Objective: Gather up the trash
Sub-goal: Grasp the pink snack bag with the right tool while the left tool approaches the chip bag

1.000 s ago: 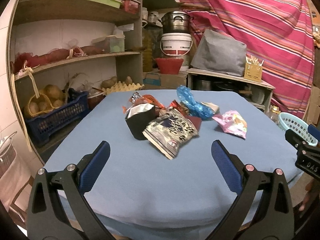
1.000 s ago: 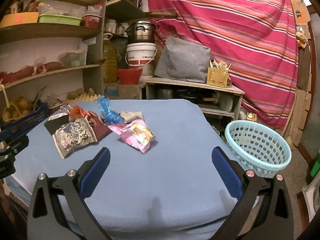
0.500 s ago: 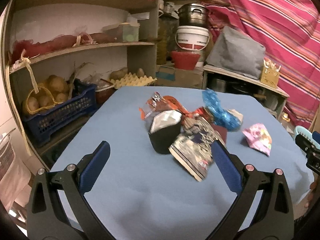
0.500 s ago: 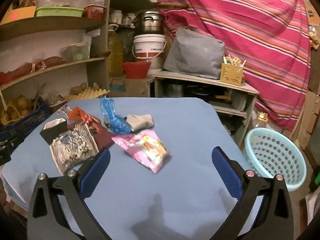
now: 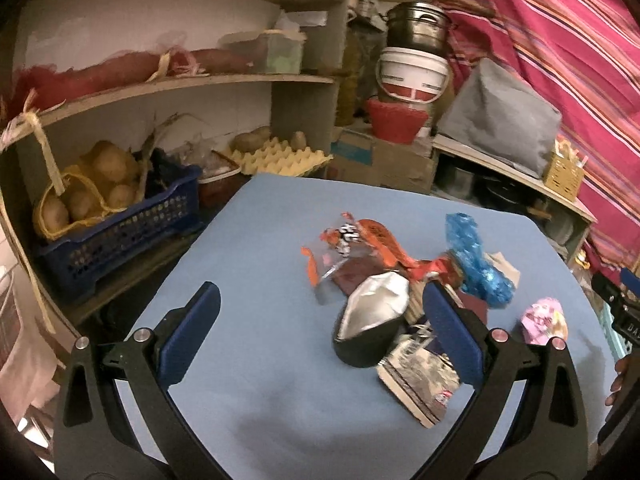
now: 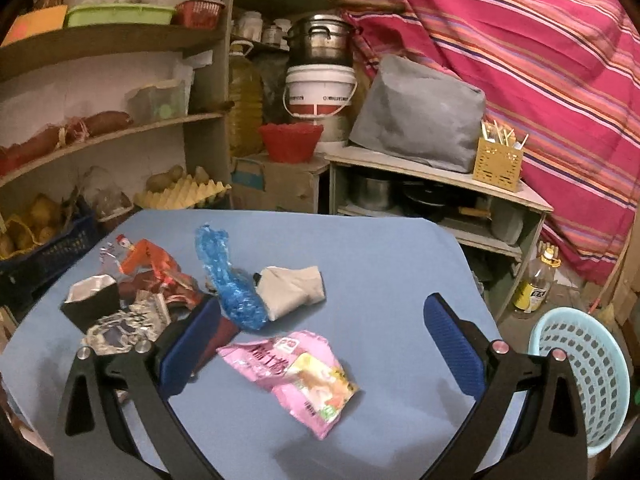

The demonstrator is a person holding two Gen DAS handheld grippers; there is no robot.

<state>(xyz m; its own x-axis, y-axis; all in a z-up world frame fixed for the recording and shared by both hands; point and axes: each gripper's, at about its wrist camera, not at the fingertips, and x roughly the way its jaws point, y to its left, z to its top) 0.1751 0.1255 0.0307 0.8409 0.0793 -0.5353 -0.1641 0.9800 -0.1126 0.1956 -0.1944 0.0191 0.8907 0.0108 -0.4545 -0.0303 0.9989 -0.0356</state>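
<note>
Hovering wide-open: left gripper [image 5: 320, 320] | right gripper [image 6: 320, 336] likewise, apparently empty

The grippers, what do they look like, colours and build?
The left gripper and right gripper match: black angular plastic frames with triangular cut-outs, silver round bolt heads at the joints, and two long fingers faced with textured blue pads. No cables or sleeves show.
</note>
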